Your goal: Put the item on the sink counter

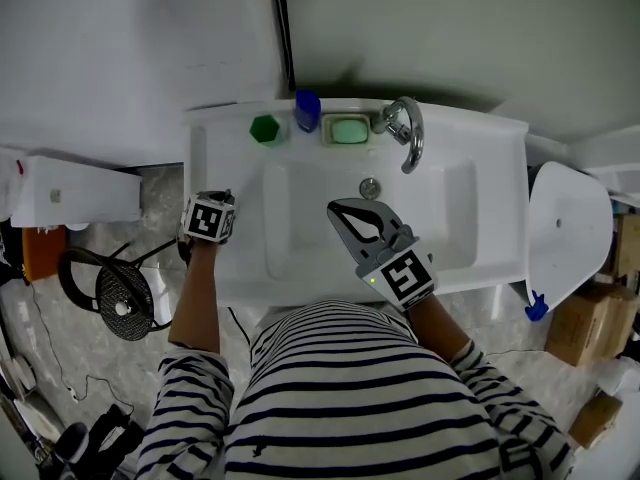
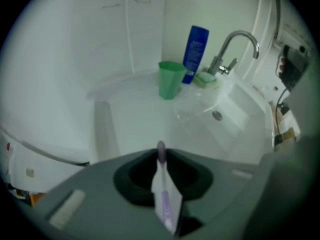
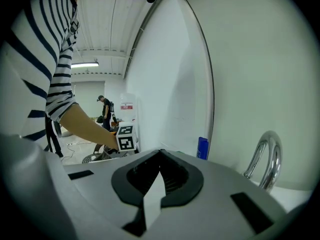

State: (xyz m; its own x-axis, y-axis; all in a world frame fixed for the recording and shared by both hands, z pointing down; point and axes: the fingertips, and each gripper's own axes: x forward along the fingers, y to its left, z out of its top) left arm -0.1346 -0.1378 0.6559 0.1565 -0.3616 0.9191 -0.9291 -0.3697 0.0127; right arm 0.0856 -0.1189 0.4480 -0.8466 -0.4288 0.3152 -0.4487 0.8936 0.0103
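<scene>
Slim purple item (image 2: 164,207) sits clamped between the left tongs (image 2: 160,160), while the right tongs (image 3: 160,155) are closed, empty.

We've got a green cup (image 1: 265,128), a blue bottle (image 1: 307,110), pale green soap (image 1: 348,130), a white sink (image 1: 490,168), a silvery faucet (image 1: 410,138), a purple toothbrush (image 2: 162,186), and black-and-white stripes on our shirt (image 1: 350,398).

Behind your white sink basin (image 1: 300,218), left to right, green plastic cup (image 1: 265,128), blue bottle (image 1: 307,109), rectangular soap dish (image 1: 347,130), chrome tap (image 1: 408,133)
</scene>
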